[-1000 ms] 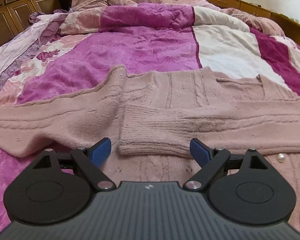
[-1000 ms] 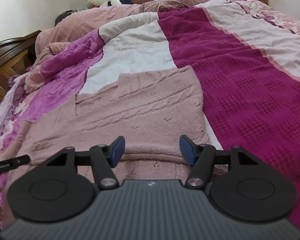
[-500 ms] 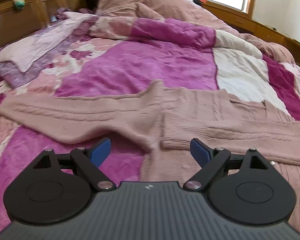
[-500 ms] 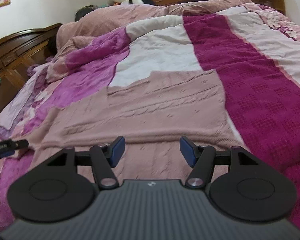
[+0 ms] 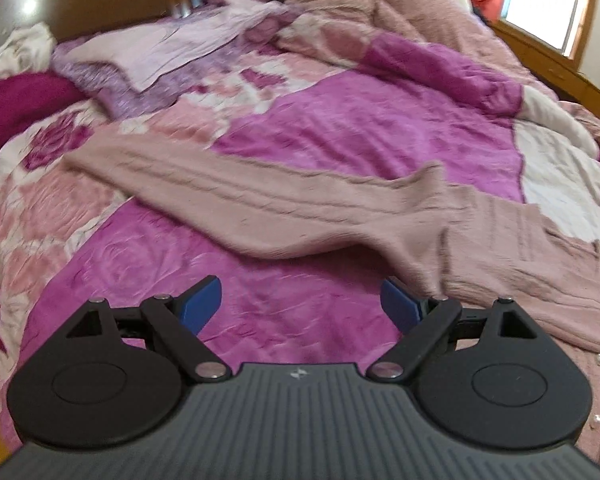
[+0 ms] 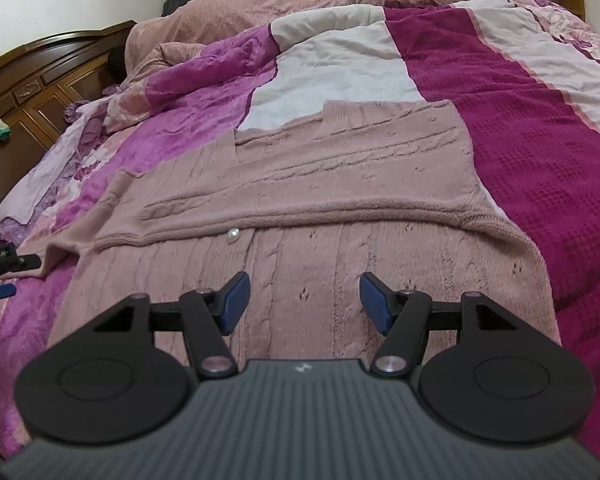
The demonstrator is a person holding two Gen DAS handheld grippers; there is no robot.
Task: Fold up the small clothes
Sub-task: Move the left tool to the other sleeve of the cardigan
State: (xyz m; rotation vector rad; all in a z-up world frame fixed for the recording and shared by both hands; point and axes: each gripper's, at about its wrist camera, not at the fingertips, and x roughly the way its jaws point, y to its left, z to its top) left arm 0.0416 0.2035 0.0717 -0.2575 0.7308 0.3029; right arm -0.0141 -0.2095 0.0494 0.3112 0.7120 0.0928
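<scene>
A dusty-pink knitted cardigan [image 6: 340,184] lies flat on the bed. One sleeve [image 6: 300,216] is folded across its front, above a pearl button [image 6: 233,235]. In the left wrist view the other sleeve [image 5: 260,200] stretches out to the left over the quilt, its body [image 5: 540,256] at the right. My left gripper [image 5: 300,300] is open and empty above the quilt, just left of the cardigan's side. My right gripper [image 6: 302,298] is open and empty over the cardigan's lower front. The left gripper's tip [image 6: 4,264] shows at the right wrist view's left edge.
The bed is covered by a magenta, pink and white patchwork quilt [image 5: 360,128]. A lilac cloth [image 5: 160,52] and bunched pink bedding [image 5: 400,8] lie toward the wooden headboard [image 6: 40,72]. A dark magenta blanket [image 6: 540,140] lies right of the cardigan.
My left gripper has swung left, off the folded sleeve's cuff, and now faces the outstretched sleeve. My right gripper has drawn back toward the cardigan's hem. Both stay open.
</scene>
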